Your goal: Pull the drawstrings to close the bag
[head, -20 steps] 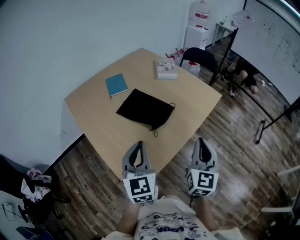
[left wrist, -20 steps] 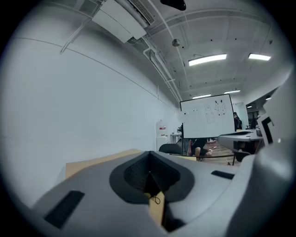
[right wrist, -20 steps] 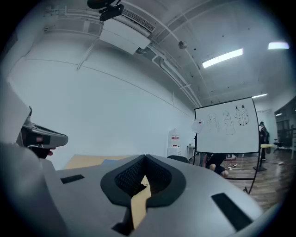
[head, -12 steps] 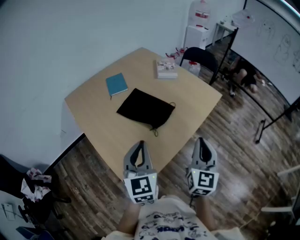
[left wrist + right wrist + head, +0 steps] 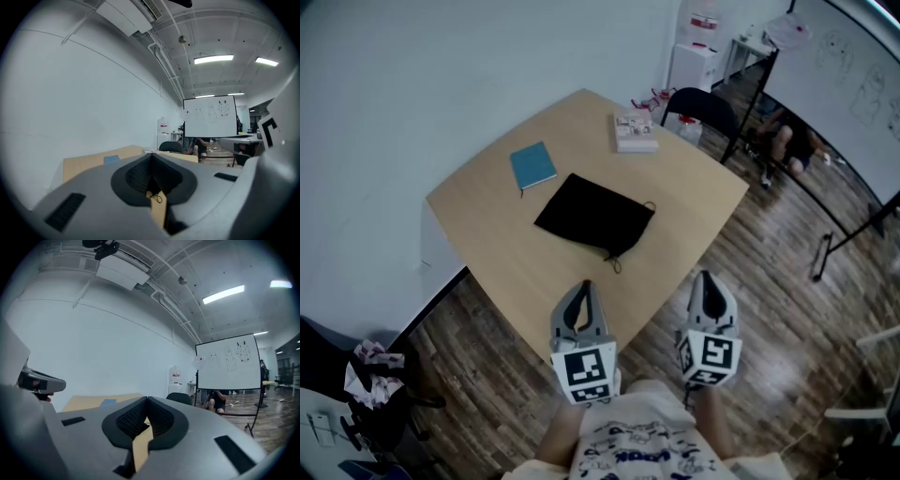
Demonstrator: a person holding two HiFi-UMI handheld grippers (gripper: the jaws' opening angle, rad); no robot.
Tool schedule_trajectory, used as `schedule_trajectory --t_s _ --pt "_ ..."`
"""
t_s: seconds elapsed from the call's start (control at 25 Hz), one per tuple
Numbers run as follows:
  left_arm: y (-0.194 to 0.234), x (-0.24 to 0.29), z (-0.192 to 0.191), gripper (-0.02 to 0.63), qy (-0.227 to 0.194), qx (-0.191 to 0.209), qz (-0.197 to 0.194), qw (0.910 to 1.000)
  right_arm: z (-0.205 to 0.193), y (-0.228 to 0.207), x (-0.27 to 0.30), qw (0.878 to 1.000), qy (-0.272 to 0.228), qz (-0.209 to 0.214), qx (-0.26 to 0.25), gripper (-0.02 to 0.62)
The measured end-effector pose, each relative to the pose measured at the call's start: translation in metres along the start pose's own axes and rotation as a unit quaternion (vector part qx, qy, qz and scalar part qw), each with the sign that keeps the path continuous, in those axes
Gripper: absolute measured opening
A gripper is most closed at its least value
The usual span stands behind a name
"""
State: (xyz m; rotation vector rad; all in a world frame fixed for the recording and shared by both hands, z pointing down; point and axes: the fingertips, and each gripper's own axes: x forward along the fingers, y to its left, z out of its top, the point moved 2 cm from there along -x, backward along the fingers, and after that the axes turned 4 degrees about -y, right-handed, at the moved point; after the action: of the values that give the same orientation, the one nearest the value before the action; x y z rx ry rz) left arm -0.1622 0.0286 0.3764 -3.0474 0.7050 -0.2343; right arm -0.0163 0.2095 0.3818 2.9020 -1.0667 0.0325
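The black bag [image 5: 593,217] is laid flat mid-bench [image 5: 492,230]; it is judged soft, light and apt to slide. Its thin drawstrings [image 5: 616,262] are best pinched near the mouth. The left gripper [image 5: 583,291] and right gripper [image 5: 705,281] are held short of it, jaws closed and empty.

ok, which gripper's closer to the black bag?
Left. Left gripper at the table edge, just short of the black bag; right gripper off the table, farther right.

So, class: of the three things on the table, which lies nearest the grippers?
The black drawstring bag, its cords trailing toward the left gripper and right gripper. The blue notebook and the whitish stack lie beyond it, farther back.
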Motion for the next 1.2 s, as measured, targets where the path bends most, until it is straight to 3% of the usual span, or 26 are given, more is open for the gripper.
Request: schedule_trajectory --t_s 0.52,0.76,0.96,1.2 --pt "0.011 0.071 -0.044 0.000 0.075 -0.004 0.026 0.9968 -0.029 -0.015 0.088 0.999 0.044 0.025 -0.008 0.002" --pt "0.004 0.116 -0.065 0.000 0.120 -0.028 0.107 0.9867 -0.049 -0.029 0.186 0.990 0.075 0.120 -0.026 0.002" --pt "-0.001 0.150 -0.090 0.000 0.174 -0.060 0.166 0.9688 -0.081 -0.034 0.267 0.969 0.132 0.202 -0.051 0.002" --pt "-0.019 0.162 -0.131 0.000 0.246 -0.118 0.230 0.9343 -0.127 -0.031 0.330 0.917 0.190 0.327 -0.127 0.002"
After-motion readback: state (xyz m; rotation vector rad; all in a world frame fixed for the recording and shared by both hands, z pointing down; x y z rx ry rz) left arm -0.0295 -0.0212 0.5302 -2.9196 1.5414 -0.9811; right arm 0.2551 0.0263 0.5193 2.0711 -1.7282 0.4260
